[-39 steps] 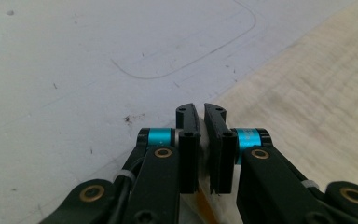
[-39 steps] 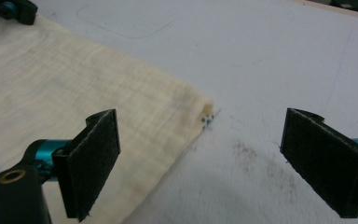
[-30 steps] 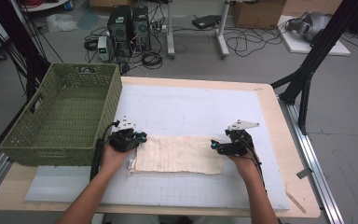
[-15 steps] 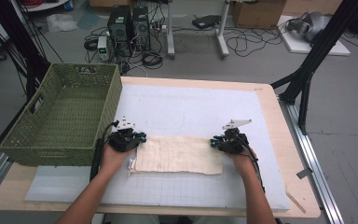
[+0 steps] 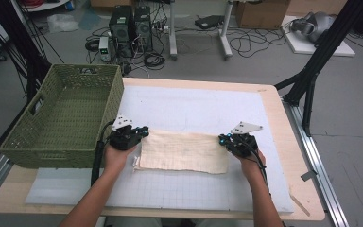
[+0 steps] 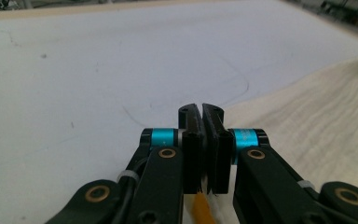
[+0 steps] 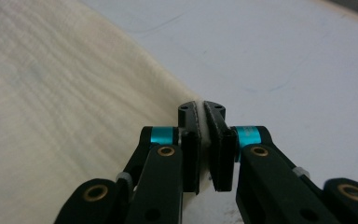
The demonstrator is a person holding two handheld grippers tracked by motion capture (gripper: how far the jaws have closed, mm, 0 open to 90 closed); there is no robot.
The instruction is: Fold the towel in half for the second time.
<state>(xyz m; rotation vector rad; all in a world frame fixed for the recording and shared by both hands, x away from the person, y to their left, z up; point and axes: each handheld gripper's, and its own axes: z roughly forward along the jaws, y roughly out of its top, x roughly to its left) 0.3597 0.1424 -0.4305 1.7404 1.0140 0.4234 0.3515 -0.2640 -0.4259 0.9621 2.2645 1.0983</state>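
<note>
Nearest the person, on the white gridded mat (image 5: 179, 189), lies the cream rectangular folded cloth (image 5: 184, 151). Left gripper (image 5: 139, 134) is clamped on its far-left corner; right gripper (image 5: 227, 140), jaws just closed, pinches cloth at the far-right corner (image 7: 200, 123). Judgement: lift both corners evenly, keeping the edge taut, so no layer slips. Beyond left, the green woven plastic basket (image 5: 66, 118) appears empty.

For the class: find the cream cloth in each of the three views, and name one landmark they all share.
High view: the cream cloth lies centre, between both tongs.
Left gripper view: cloth at right, its corner running in behind the shut jaws.
Right gripper view: cloth at left, its edge pinched between the jaws.
Shared landmark: the white mat.
</note>
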